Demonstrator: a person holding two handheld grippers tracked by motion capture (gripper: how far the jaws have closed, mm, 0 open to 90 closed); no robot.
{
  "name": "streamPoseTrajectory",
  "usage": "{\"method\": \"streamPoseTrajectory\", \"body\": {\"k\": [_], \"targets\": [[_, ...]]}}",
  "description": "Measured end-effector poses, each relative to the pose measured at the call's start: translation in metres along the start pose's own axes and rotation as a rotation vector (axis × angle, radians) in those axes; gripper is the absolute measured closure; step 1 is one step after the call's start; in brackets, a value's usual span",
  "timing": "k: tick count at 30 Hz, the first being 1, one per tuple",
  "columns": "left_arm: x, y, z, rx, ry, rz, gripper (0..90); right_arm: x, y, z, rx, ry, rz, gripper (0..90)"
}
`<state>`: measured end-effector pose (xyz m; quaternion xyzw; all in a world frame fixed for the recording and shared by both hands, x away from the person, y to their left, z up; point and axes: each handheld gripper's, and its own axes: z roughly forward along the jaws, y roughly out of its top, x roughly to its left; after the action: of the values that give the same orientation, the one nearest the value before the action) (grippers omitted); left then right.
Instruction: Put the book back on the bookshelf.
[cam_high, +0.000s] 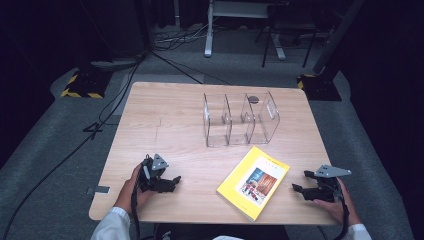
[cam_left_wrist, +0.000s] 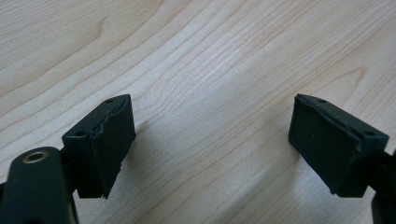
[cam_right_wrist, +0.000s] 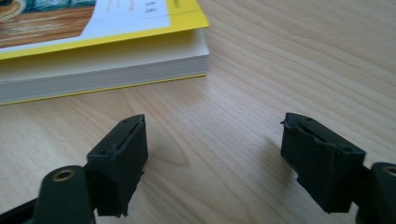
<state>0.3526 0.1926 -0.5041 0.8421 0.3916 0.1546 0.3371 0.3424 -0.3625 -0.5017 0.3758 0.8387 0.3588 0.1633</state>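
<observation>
A yellow book (cam_high: 254, 181) lies flat on the wooden table (cam_high: 170, 120), near the front edge and right of the middle. Its page edge and cover (cam_right_wrist: 93, 51) fill the upper left of the right gripper view. My right gripper (cam_high: 299, 180) rests on the table a little to the right of the book, open, with nothing between its fingers (cam_right_wrist: 212, 158). My left gripper (cam_high: 175, 181) sits at the front left of the table, well apart from the book. Its jaws stand open over bare wood (cam_left_wrist: 210, 140).
A clear acrylic rack (cam_high: 240, 120) with several upright dividers stands behind the book, toward the back of the table. A small dark disc (cam_high: 253, 99) lies behind it. Cables, stands and hazard-striped bases (cam_high: 82, 85) surround the table on the floor.
</observation>
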Motion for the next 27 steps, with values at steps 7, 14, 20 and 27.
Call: {"method": "streamPoseTrajectory", "body": {"k": [7, 14, 20, 27], "targets": [[-0.010, 0.000, 0.001, 0.001, -0.035, 0.028, 15.2, 0.015, 0.009, 0.003, 0.056, 0.032, -0.032, 19.5], [-0.034, 0.005, 0.005, 0.004, -0.115, 0.110, 14.5, 0.032, 0.023, 0.010, 0.123, 0.063, -0.085, 19.2], [-0.055, 0.017, 0.017, 0.005, -0.189, 0.179, 13.7, 0.041, 0.035, 0.015, 0.190, 0.079, -0.115, 21.3], [-0.091, 0.036, 0.035, 0.004, -0.259, 0.243, 13.8, 0.049, 0.054, 0.029, 0.278, 0.087, -0.110, 18.8]]}}
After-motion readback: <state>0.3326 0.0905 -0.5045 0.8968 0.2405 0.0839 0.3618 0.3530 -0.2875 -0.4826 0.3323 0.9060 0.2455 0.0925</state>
